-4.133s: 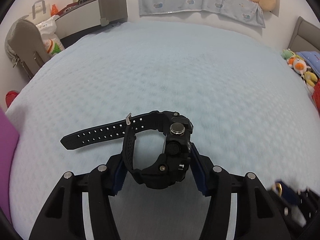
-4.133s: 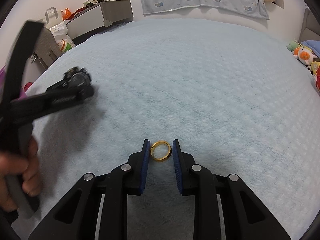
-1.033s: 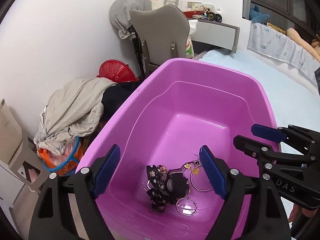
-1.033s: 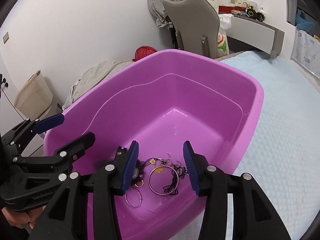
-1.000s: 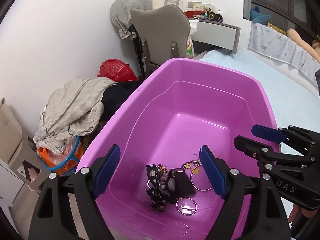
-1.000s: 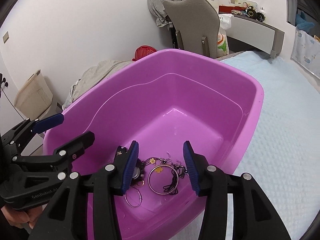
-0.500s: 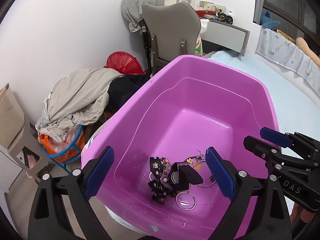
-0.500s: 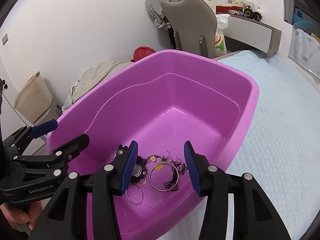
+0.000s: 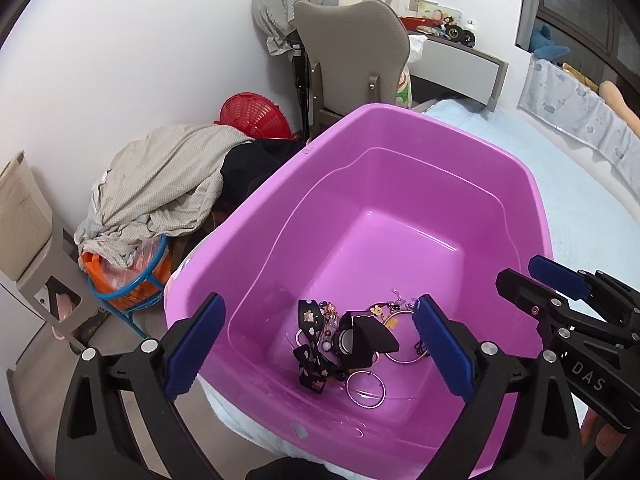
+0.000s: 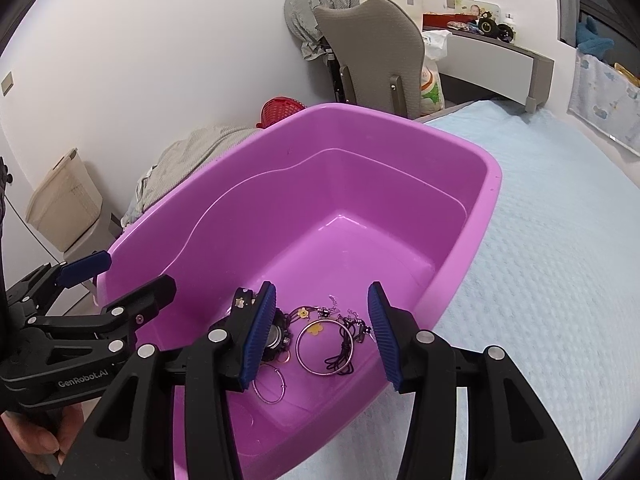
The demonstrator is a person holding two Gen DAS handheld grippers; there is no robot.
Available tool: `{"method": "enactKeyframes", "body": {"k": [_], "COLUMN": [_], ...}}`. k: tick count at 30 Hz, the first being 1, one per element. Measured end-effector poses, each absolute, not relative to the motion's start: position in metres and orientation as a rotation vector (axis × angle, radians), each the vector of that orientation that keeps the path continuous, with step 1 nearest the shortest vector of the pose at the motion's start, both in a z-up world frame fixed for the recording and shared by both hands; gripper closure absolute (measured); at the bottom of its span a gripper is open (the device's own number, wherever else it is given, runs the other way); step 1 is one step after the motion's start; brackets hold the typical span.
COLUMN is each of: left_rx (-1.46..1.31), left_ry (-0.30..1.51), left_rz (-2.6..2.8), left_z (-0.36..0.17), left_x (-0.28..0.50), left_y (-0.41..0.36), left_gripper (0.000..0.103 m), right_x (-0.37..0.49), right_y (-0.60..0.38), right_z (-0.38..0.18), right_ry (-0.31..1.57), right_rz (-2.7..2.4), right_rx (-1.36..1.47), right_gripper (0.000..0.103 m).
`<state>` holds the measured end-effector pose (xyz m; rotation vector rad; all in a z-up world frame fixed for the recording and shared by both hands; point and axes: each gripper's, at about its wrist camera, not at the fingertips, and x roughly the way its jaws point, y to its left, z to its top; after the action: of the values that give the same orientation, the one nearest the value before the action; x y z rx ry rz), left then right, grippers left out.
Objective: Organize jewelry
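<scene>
A purple plastic tub [image 9: 400,128] [image 10: 490,184] stands on the light blue bed. On its floor lies a pile of jewelry: the black watch [image 9: 362,338] [image 10: 276,334], a black patterned bow [image 9: 310,344], silver hoops [image 9: 366,388] [image 10: 324,346], and a black cord [image 10: 344,350]. My left gripper [image 9: 316,344] is open and empty above the tub's near end. My right gripper [image 10: 322,334] is open and empty above the pile. Each gripper shows in the other's view, the right one [image 9: 560,292] and the left one [image 10: 108,280].
Beside the bed stand a grey chair [image 9: 352,60] [image 10: 372,56], a red basket [image 9: 252,114], a heap of clothes [image 9: 160,184] over an orange-and-blue basket [image 9: 120,280], and a beige bin [image 10: 64,204]. The bed [image 10: 560,260] stretches to the right.
The watch and gold ring, held over the bed four seconds ago, are out of my grippers; the watch now lies in the tub. Both open grippers have drawn back slightly in the last second.
</scene>
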<state>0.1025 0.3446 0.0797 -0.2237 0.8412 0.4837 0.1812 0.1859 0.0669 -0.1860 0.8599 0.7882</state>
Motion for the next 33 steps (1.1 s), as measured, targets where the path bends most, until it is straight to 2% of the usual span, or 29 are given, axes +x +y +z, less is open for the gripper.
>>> {"method": "enactKeyframes", "body": {"k": [9, 33], "left_rx": [-0.243, -0.226], "left_ry": [0.857, 0.814], "left_rz": [0.523, 0.543], "left_z": [0.088, 0.117], "left_x": [0.091, 0.064], "left_y": [0.338, 0.312], "left_gripper": [0.008, 0.008], "right_x": [0.164, 0.122], "right_y": [0.176, 0.145], "right_z": [0.076, 0.101], "right_ry": [0.848, 0.830], "right_rz": [0.770, 0.674], "right_rx": [-0.179, -0.157], "right_gripper": [0.047, 0.045]}}
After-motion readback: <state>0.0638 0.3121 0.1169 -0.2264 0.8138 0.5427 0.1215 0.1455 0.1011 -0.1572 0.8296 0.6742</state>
